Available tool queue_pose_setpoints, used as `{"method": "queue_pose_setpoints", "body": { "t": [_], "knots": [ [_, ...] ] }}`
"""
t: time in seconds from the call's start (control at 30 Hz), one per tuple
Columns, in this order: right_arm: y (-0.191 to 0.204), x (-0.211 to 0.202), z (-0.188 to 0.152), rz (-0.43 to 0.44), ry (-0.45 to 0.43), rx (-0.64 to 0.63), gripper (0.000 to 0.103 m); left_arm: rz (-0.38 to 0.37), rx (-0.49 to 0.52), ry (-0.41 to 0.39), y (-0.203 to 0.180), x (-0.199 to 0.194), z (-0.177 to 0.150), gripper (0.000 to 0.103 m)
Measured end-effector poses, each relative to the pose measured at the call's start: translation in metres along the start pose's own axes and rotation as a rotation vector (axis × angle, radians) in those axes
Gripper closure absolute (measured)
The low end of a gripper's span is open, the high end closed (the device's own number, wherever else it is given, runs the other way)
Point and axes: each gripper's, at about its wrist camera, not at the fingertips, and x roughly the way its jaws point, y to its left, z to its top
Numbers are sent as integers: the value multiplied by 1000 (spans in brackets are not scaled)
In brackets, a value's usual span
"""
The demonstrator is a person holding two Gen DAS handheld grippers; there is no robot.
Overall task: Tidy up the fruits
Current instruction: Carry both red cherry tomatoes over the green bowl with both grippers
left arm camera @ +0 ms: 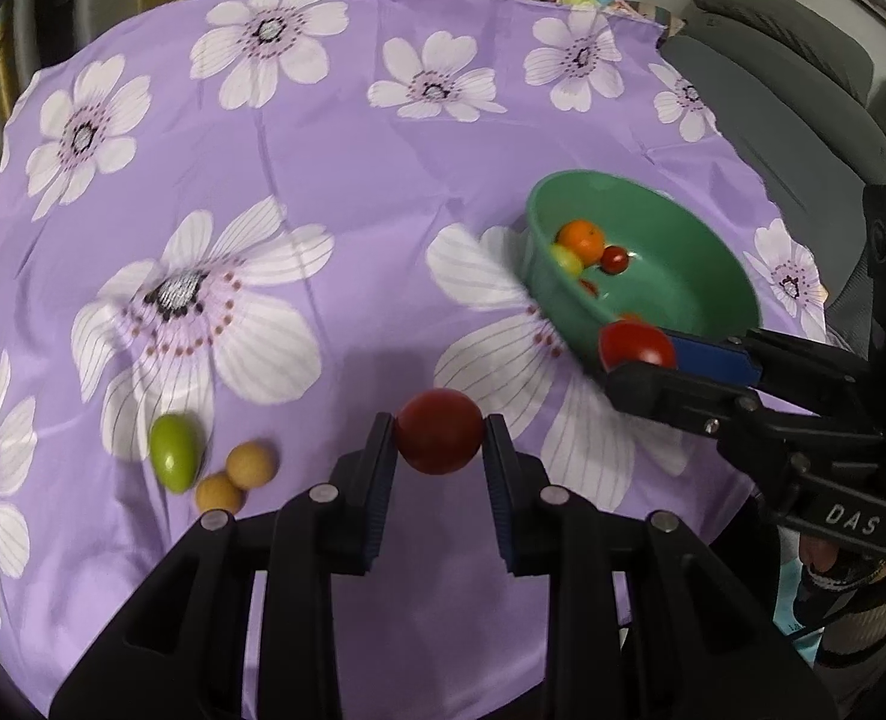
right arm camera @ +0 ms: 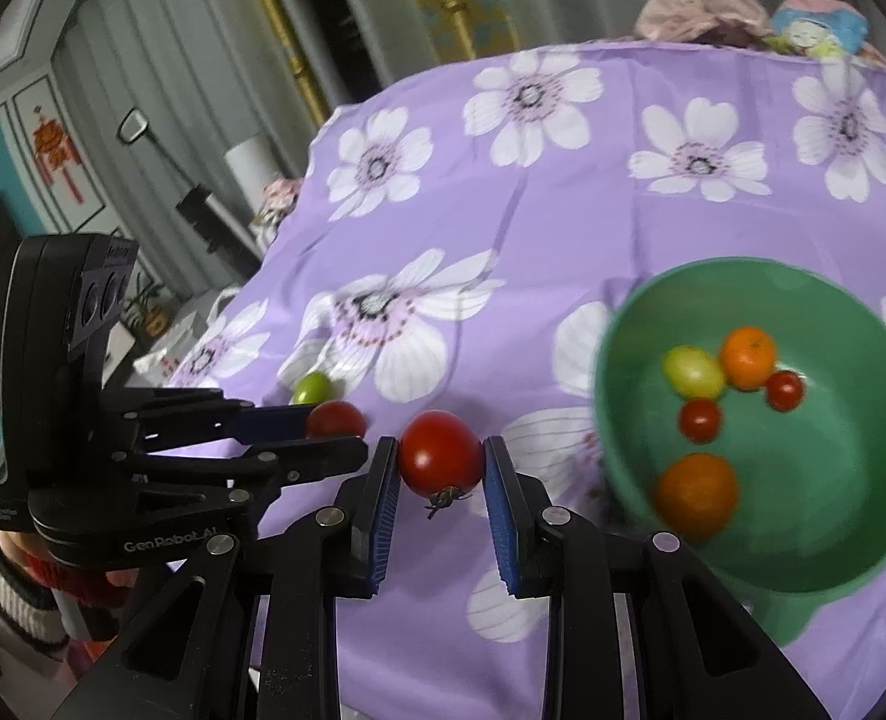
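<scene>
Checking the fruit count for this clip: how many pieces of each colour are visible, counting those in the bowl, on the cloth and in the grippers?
Red: 4, one in the left gripper, one in the right gripper, two in the green bowl
Orange: 2, both in the bowl
Yellow-green: 1, in the bowl
Green: 1, on the purple cloth
Tan: 2, on the cloth
Total: 10
</scene>
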Motion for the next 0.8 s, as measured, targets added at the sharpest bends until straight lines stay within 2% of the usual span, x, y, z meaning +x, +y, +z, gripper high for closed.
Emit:
{"method": "queue_pose_setpoints", "body": {
  "t": [0.27, 0.47, 0.8],
  "knots": [
    [-31, -22, 2, -71, -64, 60, 73, -44, 58, -29, -23, 9, 26, 75],
    [-49, -29, -2, -108, -80, 101, 73, -81, 108, -40, -47, 18, 42, 75],
    [-75, -37, -8, -141, -99, 149, 73, -121, 153, -18, -72, 40, 59, 75]
  ]
}}
